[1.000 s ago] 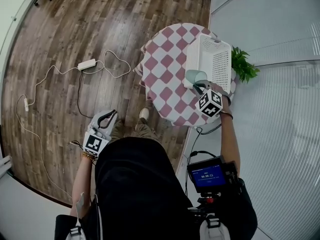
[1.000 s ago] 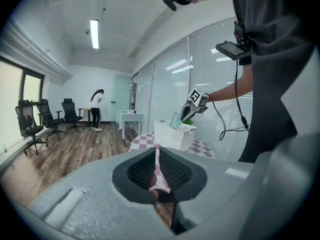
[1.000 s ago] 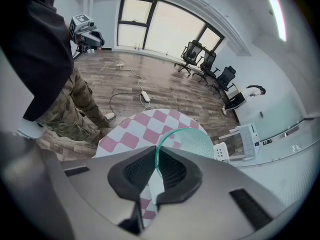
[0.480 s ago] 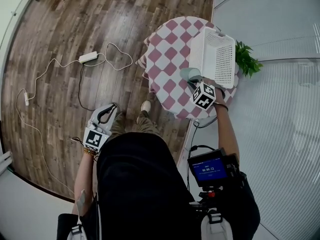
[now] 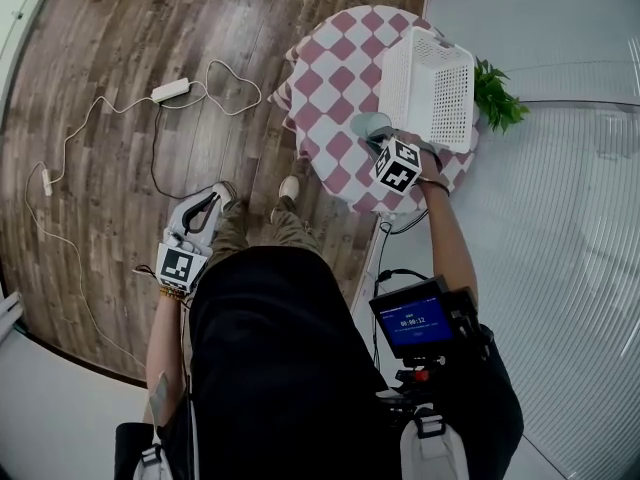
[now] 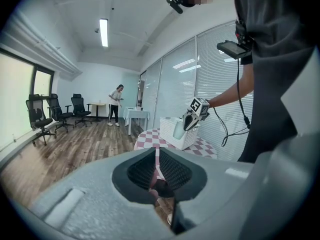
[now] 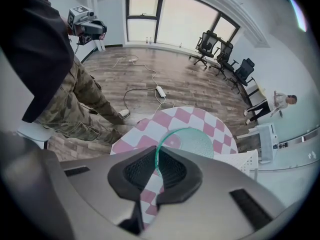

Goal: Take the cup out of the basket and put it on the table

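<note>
Pads [image 7: 137, 171] of the right gripper [image 7: 156, 154] pinch the thin rim of the pale green cup [image 7: 195, 141], which hangs from the jaws with its mouth toward the gripper's camera. This gripper points steeply down. Directly beneath it and the cup lies the round table [image 7: 197, 115] with its pink and white checked cloth; whether the cup's base touches the cloth cannot be told. The cup is outside the white basket [image 7: 250, 159], which stands just beside the gripper on the same table. Beyond the basket, away from the gripper, a green plant [image 5: 495, 98] shows past the table's edge.

The left gripper [image 6: 156, 151] is held well apart from the table, low at the person's left side over the wooden floor [image 5: 120, 28]. Its jaws are pressed nearly together, with nothing between them. Farther out from it, a white cable with a power strip [image 5: 170, 90] trails across the boards. Office chairs [image 7: 220, 51] stand far off by the windows.
</note>
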Action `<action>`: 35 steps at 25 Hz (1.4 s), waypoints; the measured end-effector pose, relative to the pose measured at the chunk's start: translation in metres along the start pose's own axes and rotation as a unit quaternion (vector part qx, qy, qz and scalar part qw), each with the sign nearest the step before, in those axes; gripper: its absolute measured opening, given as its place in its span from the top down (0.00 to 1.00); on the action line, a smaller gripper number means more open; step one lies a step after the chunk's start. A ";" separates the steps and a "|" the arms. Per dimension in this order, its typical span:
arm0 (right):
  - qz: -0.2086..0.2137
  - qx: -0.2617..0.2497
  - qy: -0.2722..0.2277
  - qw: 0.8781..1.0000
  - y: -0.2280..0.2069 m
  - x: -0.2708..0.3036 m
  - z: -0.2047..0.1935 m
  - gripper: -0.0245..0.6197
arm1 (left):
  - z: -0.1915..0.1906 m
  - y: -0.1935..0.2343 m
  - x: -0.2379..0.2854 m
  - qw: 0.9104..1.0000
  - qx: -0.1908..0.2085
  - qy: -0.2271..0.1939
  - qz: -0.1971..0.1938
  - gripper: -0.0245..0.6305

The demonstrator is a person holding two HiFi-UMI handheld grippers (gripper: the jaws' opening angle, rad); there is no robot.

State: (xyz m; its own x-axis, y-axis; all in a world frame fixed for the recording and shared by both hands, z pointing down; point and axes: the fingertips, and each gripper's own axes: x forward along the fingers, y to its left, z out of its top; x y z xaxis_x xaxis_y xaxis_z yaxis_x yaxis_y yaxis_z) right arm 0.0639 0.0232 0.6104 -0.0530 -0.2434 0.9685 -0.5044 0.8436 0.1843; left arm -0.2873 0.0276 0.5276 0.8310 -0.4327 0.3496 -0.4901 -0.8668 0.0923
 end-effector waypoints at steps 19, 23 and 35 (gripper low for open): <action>0.037 0.014 0.034 0.999 0.020 0.056 -0.008 0.93 | -0.017 0.007 -0.029 0.999 -0.015 0.011 0.033 0.92; 0.045 0.017 0.038 0.998 0.022 0.065 -0.010 0.93 | -0.019 0.008 -0.030 0.999 -0.014 0.012 0.037 0.92; 0.050 0.013 0.050 0.997 0.026 0.086 -0.017 0.93 | -0.023 0.008 -0.035 0.999 -0.021 0.018 0.045 0.92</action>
State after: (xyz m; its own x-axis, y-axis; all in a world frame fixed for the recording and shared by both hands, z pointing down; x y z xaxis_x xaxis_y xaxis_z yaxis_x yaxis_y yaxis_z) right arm 0.0610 0.0326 0.7016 -0.0186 -0.1097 0.9938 -0.5234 0.8479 0.0838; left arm -0.3266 0.0416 0.5378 0.7732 -0.4993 0.3910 -0.5745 -0.8126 0.0983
